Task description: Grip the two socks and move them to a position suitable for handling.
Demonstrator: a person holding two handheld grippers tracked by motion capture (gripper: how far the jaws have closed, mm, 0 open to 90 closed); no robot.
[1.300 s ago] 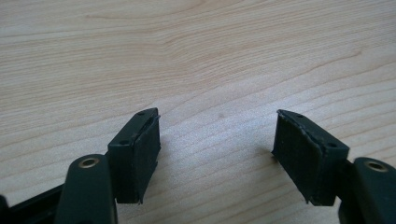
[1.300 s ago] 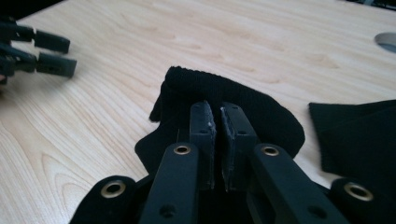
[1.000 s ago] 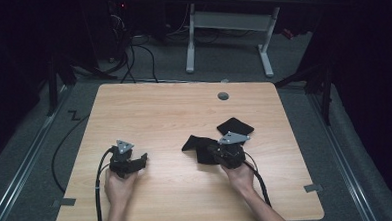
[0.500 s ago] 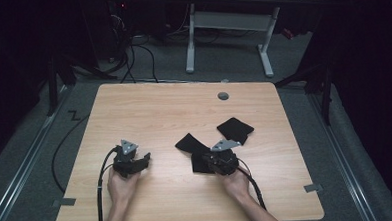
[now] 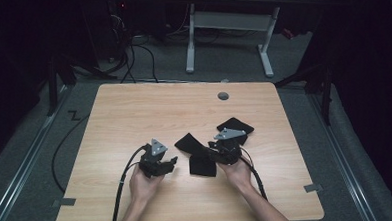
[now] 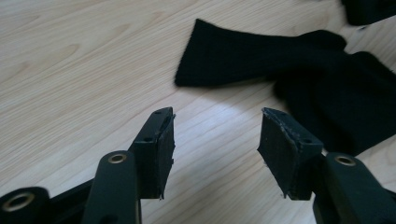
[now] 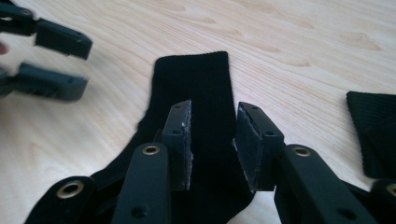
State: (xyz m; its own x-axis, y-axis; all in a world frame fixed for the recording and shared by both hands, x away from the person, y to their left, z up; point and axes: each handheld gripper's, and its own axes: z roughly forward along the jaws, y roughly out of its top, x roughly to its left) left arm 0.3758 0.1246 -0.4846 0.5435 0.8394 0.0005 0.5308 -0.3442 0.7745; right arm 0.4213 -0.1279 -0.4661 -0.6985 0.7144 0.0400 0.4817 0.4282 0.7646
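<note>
Toe end of the black ribbed knit sock (image 7: 196, 121) is hidden under the right gripper (image 7: 212, 144), whose jaws, just been opening, are seen part open, nothing pinched, sock below them. The left gripper (image 6: 215, 140), jaws just been closing, is empty, approx. half open, at 9 o'clock of sock. Bare light wooden table (image 5: 149, 112) is seen toward 12. A second black folded sock (image 5: 234, 126) lies at 1 o'clock.

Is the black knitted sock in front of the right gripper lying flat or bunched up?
Mostly flat. The black knitted sock lies stretched along the wooden table, its cuff end straight; its near part bends sideways under the right gripper.
</note>
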